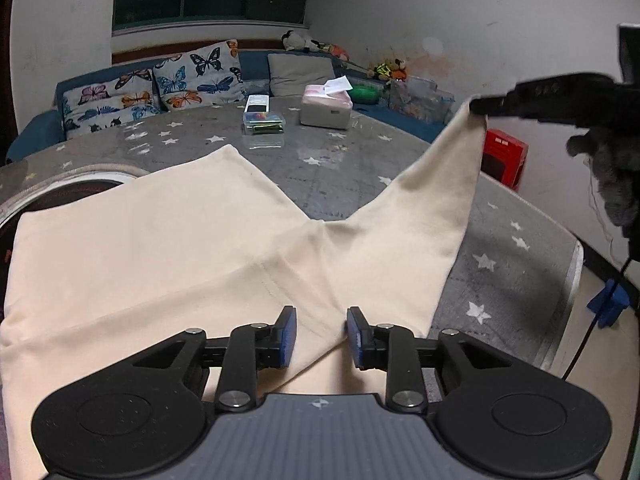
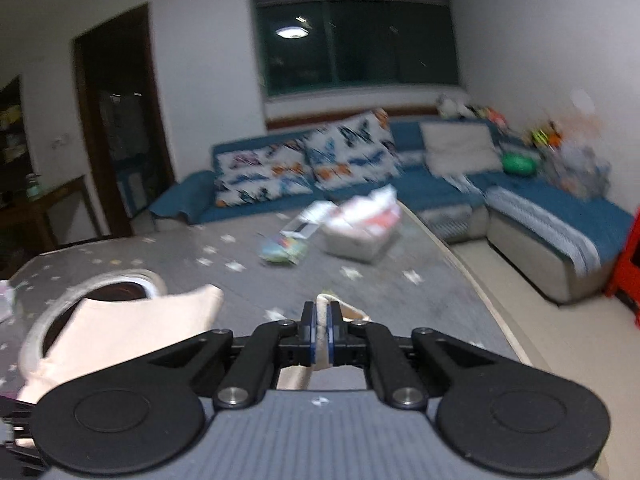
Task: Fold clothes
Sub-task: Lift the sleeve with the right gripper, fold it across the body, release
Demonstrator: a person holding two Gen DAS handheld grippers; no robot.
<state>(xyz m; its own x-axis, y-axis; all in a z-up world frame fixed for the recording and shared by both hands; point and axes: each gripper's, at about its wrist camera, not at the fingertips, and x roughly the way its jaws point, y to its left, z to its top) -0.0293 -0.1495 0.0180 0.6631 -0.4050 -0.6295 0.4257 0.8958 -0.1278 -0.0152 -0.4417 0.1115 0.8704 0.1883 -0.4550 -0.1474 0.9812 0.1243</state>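
Observation:
A cream pair of shorts [image 1: 168,248] lies on the grey star-print table [image 1: 328,168]. My left gripper [image 1: 321,330] is open, its blue pads either side of the cloth near the waist edge, holding nothing. My right gripper [image 2: 321,330] is shut on the hem of the right leg [image 2: 326,300]. In the left wrist view the right gripper [image 1: 480,108] holds that leg hem lifted above the table at the upper right. The other leg [image 2: 140,316] lies flat at the left in the blurred right wrist view.
A white tissue box [image 1: 326,110], a clear plastic box [image 1: 264,122] and a remote [image 1: 256,104] sit at the table's far side. A round rimmed opening [image 1: 60,192] lies at the left. A blue sofa [image 2: 440,184] stands behind, a red box [image 1: 502,158] to the right.

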